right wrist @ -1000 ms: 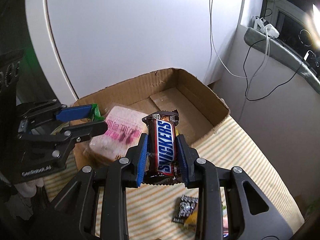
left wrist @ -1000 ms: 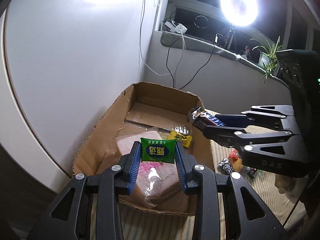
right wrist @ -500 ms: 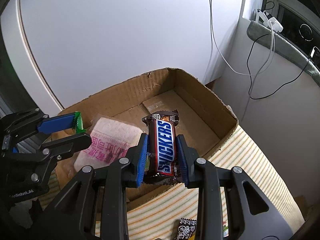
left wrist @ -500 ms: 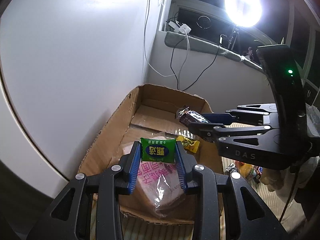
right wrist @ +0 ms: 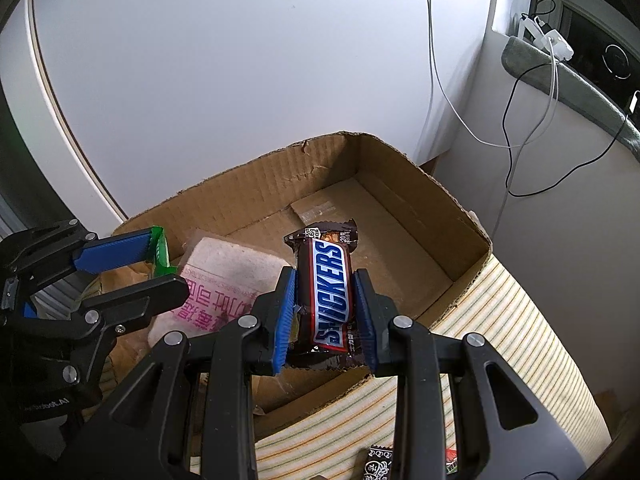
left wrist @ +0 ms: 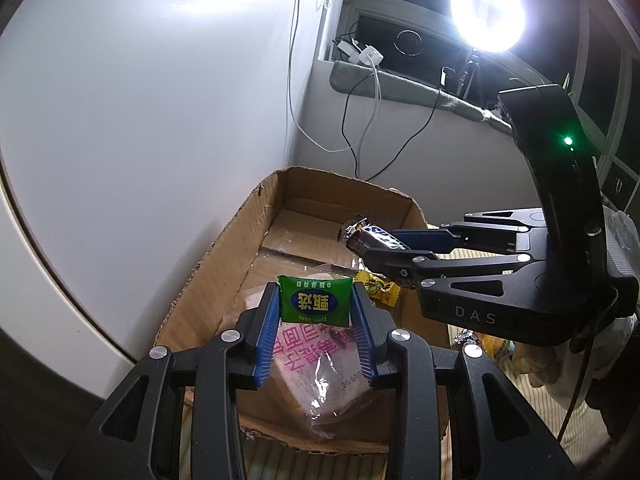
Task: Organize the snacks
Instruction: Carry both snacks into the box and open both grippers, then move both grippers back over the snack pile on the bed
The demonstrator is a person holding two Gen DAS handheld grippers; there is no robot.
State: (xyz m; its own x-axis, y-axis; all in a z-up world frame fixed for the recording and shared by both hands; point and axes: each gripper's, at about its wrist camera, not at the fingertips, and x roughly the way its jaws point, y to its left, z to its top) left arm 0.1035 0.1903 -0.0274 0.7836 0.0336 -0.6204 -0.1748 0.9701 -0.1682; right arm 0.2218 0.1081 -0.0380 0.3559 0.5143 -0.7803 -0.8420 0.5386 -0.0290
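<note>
An open cardboard box (left wrist: 224, 264) (right wrist: 248, 196) stands against the white wall. My left gripper (left wrist: 314, 292) hangs over its near end with a green snack packet (left wrist: 315, 300) between the blue pads; the jaws are opening, and both pads still touch the packet. Over the middle of the box, my right gripper (right wrist: 325, 280) is shut on a Snickers bar (right wrist: 330, 292). The left wrist view shows that gripper (left wrist: 376, 246) reaching in from the right. A pink-printed bag (left wrist: 320, 356) (right wrist: 224, 276) and a yellow candy (left wrist: 378, 288) lie inside the box.
The box rests on a striped cloth (right wrist: 520, 320) with loose snack packets (right wrist: 380, 460) (left wrist: 492, 344) on it at the right. Cables (right wrist: 520, 128) hang from a window sill behind the box. A bright ring light (left wrist: 486, 16) shines at the upper right.
My right gripper has carried the Snickers bar from the box's edge to over its inside. The left gripper has stayed over the box's near end with the green packet.
</note>
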